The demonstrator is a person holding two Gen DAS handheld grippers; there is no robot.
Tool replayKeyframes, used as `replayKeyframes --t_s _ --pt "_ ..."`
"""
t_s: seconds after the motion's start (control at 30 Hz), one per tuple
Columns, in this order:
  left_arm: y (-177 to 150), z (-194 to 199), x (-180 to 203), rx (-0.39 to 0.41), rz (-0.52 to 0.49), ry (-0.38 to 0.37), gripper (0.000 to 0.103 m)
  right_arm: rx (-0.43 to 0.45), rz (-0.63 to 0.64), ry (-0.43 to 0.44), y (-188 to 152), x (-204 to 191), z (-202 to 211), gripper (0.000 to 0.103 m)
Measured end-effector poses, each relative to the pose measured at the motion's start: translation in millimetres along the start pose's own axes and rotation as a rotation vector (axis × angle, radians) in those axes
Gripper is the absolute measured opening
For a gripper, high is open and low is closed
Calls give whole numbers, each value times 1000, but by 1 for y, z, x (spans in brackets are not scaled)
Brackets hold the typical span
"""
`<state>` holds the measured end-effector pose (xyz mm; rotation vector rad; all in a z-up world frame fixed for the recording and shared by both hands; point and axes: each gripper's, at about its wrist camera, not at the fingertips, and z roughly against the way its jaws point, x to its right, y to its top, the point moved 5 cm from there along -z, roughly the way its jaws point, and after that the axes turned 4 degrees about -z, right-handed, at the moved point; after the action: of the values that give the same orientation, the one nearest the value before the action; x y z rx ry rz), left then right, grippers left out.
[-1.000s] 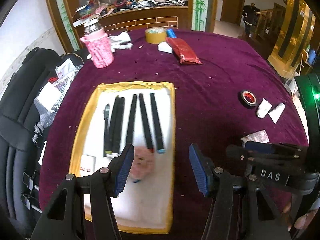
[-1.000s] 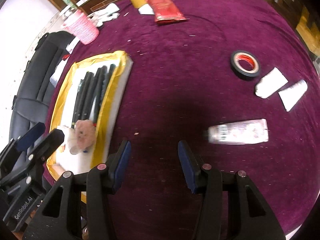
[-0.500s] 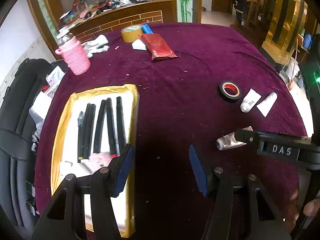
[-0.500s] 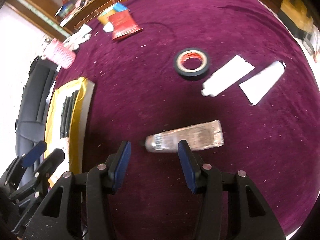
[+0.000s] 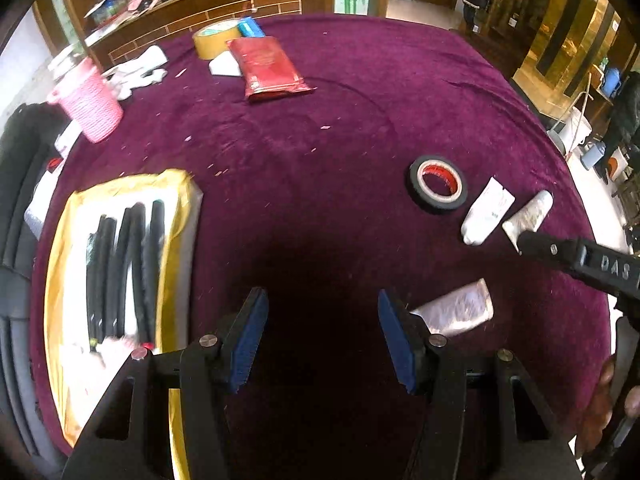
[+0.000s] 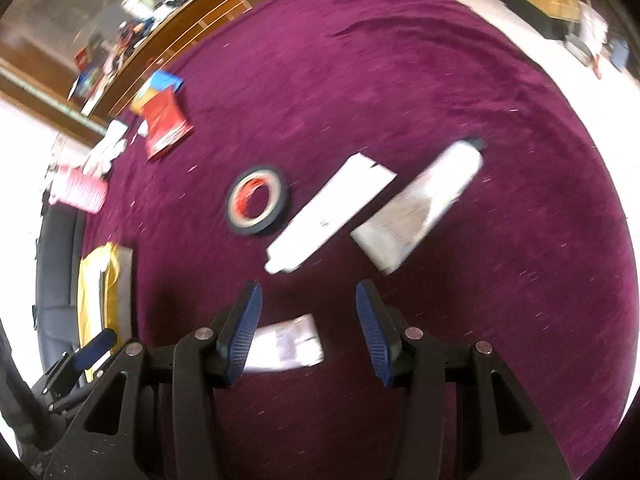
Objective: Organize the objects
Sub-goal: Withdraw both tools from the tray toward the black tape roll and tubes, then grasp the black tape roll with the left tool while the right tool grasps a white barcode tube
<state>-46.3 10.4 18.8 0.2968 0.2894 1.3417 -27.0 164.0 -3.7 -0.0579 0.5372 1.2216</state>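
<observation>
Both tools spread wide, nothing between the pads of either. Left tool (image 5: 322,336) over bare purple cloth of the desk (image 5: 340,120), just right of a yellow-edged white tray (image 5: 176,248) holding a row of black pens (image 5: 132,264) side by side; something pink and blurred at the tray's near end, too smeared to name. Small silvery tube (image 5: 456,312) flat on the cloth just beside the left tool's right finger, not touching as far as can be told. Right tool (image 6: 308,334) above that same tube (image 6: 286,346), which lies crosswise low in the gap, nearer its left finger. Farther out: black tape roll (image 6: 256,202) with a red core, then two white tubes (image 6: 330,216) lying slantwise next to each other. At the far edge, red packet (image 5: 268,68), yellow tape roll (image 5: 214,38) and pink cup (image 5: 92,106). Right view blurred.
</observation>
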Motion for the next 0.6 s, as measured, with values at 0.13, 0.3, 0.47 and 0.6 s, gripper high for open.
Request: replayKeyframes --t_s 0.13,0.3,0.47,0.6 --pt "26 -13 17 31 -53 -5 51 -16 -32 -1 4 14 -5 47" --pt "58 -39 30 52 -52 -45 50 6 -34 -6 7 22 -2 47" --pt "79 -56 36 87 -30 -81 50 13 -41 -2 6 32 1 47" --pt "91 -65 43 128 -36 -92 50 8 -62 -2 5 41 0 47"
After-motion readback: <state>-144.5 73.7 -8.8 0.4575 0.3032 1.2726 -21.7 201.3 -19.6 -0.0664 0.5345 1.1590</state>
